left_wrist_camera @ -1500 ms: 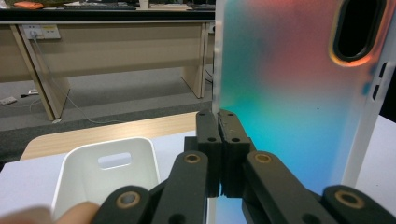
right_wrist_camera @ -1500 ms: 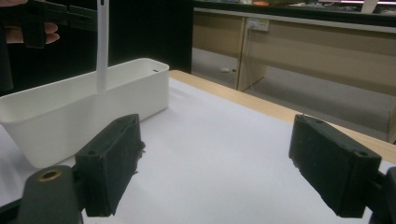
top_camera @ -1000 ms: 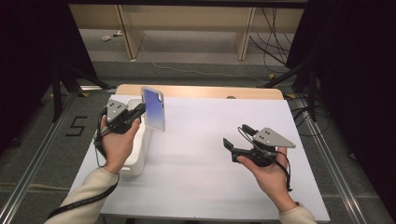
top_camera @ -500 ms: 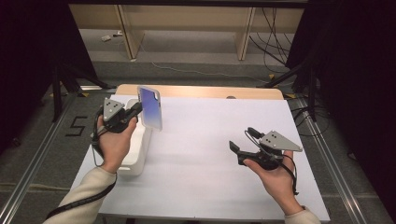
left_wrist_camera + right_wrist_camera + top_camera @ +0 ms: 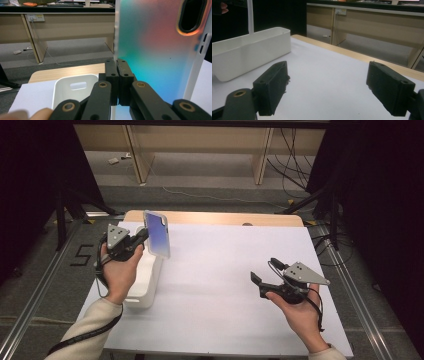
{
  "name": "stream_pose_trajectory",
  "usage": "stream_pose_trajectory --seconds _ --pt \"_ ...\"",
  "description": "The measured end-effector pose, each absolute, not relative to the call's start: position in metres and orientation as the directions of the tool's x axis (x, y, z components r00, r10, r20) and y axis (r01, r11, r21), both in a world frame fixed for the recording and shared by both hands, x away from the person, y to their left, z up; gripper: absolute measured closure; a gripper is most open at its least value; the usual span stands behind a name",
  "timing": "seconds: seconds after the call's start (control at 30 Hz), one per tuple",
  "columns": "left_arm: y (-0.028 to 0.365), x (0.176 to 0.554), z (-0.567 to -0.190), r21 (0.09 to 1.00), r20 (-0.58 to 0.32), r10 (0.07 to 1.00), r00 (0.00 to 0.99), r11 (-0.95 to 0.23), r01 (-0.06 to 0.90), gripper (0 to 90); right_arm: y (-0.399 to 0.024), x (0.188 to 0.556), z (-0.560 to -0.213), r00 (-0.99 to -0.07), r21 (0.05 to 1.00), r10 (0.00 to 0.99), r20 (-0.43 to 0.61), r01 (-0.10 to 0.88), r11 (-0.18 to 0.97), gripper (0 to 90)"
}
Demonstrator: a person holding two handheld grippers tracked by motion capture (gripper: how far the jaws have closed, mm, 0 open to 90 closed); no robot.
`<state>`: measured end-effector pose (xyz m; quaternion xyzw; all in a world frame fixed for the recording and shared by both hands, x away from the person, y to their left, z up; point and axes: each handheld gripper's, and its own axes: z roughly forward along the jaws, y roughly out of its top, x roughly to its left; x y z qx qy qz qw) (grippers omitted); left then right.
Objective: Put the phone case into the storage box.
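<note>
left gripper [image 5: 142,236] pinched shut on one edge of a phone case [image 5: 156,233], held upright above the white bin [image 5: 145,290]. likely light, thin, slightly flexible, slick; grip the rim. right gripper [image 5: 260,282] wide open, empty.

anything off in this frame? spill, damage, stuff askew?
Nothing stands out. The left gripper pinches the phone case by one edge, holding it upright above the white bin. The right gripper hangs open over the white table cover. No spill or visible damage.
</note>
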<state>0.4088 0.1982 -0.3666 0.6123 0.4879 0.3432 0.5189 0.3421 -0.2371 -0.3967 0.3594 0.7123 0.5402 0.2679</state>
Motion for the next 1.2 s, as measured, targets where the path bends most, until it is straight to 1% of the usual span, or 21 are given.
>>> stream_pose_trajectory --seconds 0.47,0.57,0.9,1.0,1.03,1.07,1.13,1.17,1.2 --pt "0.207 0.411 -0.366 0.971 -0.089 0.962 0.259 0.026 0.239 88.5 -0.24 0.34 -0.398 -0.588 0.962 0.809 0.008 0.225 0.155 18.7" --pt "0.209 0.412 -0.365 0.971 -0.092 0.962 0.256 0.029 0.239 88.5 -0.24 0.341 -0.399 -0.587 0.968 0.809 0.008 0.207 0.14 18.6" --pt "0.219 0.414 -0.364 0.969 -0.103 0.969 0.227 0.047 0.241 88.5 -0.245 0.339 -0.4 -0.581 0.965 0.814 -0.012 0.205 0.161 18.4" --pt "0.222 0.415 -0.364 0.97 -0.098 0.971 0.218 0.044 0.24 88.5 -0.244 0.339 -0.4 -0.581 0.963 0.814 0.004 0.222 0.154 18.5" --pt "0.223 0.415 -0.364 0.97 -0.1 0.971 0.215 0.047 0.238 88.5 -0.244 0.338 -0.401 -0.584 0.964 0.812 0.008 0.221 0.149 18.4" --pt "0.224 0.416 -0.364 0.97 -0.099 0.972 0.211 0.047 0.239 88.5 -0.244 0.339 -0.401 -0.575 0.967 0.818 -0.009 0.204 0.153 18.4" --pt "0.225 0.416 -0.364 0.97 -0.098 0.974 0.204 0.047 0.24 88.5 -0.244 0.338 -0.401 -0.583 0.966 0.813 0.005 0.213 0.147 18.5" --pt "0.226 0.417 -0.364 0.97 -0.098 0.975 0.2 0.049 0.237 88.5 -0.245 0.339 -0.401 -0.584 0.967 0.812 -0.005 0.205 0.154 18.4" --pt "0.228 0.417 -0.363 0.97 -0.098 0.975 0.197 0.05 0.237 88.5 -0.245 0.338 -0.401 -0.58 0.963 0.814 0.003 0.221 0.154 18.4"
